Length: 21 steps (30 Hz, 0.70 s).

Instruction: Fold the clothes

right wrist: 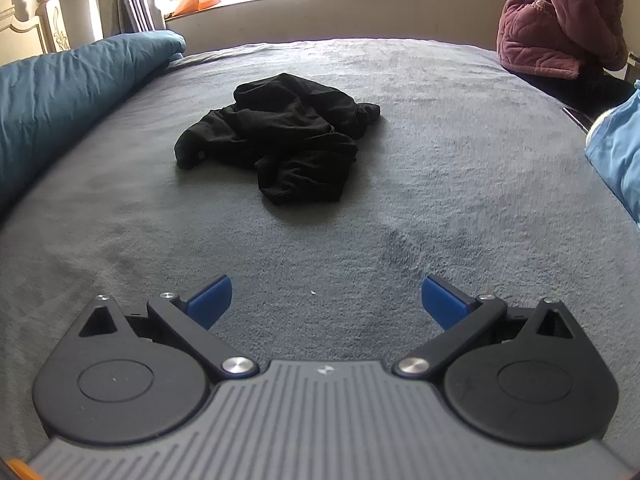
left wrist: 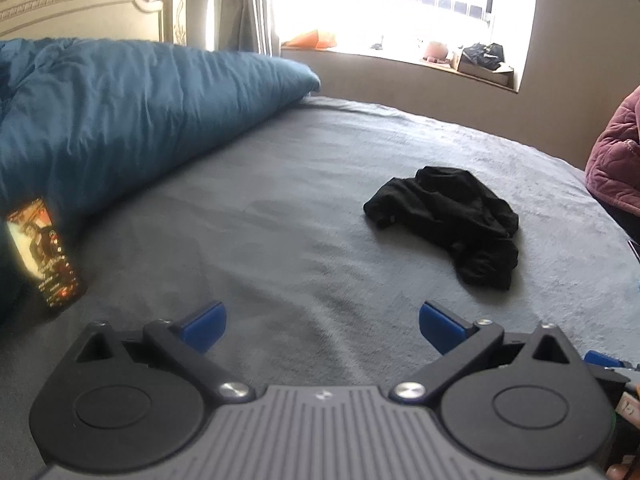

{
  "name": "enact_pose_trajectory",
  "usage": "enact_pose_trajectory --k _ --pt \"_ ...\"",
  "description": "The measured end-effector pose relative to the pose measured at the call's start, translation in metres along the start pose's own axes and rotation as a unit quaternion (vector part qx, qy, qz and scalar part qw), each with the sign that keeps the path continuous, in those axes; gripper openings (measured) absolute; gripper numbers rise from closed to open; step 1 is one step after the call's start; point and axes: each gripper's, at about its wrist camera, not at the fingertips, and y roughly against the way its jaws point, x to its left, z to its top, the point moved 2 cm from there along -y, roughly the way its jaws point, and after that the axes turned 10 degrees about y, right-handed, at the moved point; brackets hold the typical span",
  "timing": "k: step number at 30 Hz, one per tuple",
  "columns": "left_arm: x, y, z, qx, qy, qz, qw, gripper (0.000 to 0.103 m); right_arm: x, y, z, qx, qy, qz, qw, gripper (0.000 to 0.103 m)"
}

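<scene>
Here both tongs hang empty above the near part of the bed [right wrist: 460, 152]: the left gripper [left wrist: 322, 326] and the right gripper [right wrist: 326, 298] each have their blue pads spread wide apart. The crumpled black garment [right wrist: 280, 140] lies mid-bed, well apart from both. The likely risk is pinching the plush grey cover along with the cloth, or catching several layers at once. Its hems, sleeves or legs are lost in the dark folds, so what garment it is stays unclear.
</scene>
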Motion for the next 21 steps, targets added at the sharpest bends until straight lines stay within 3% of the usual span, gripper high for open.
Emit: enact_pose_trajectory --k 4,10,21 --pt "-0.006 -0.007 0.015 0.014 -0.03 0.009 0.9994 0.103 -0.001 -0.001 0.0 0.0 -0.003 0.002 1.0 0.102" --pt "-0.029 -0.014 0.054 -0.015 -0.076 0.015 0.9969 0.103 -0.003 -0.002 0.0 -0.004 -0.008 0.001 1.0 0.102" --pt "-0.031 -0.077 0.06 -0.014 -0.042 0.001 0.999 0.103 -0.005 0.005 0.012 -0.031 -0.006 0.006 0.999 0.102"
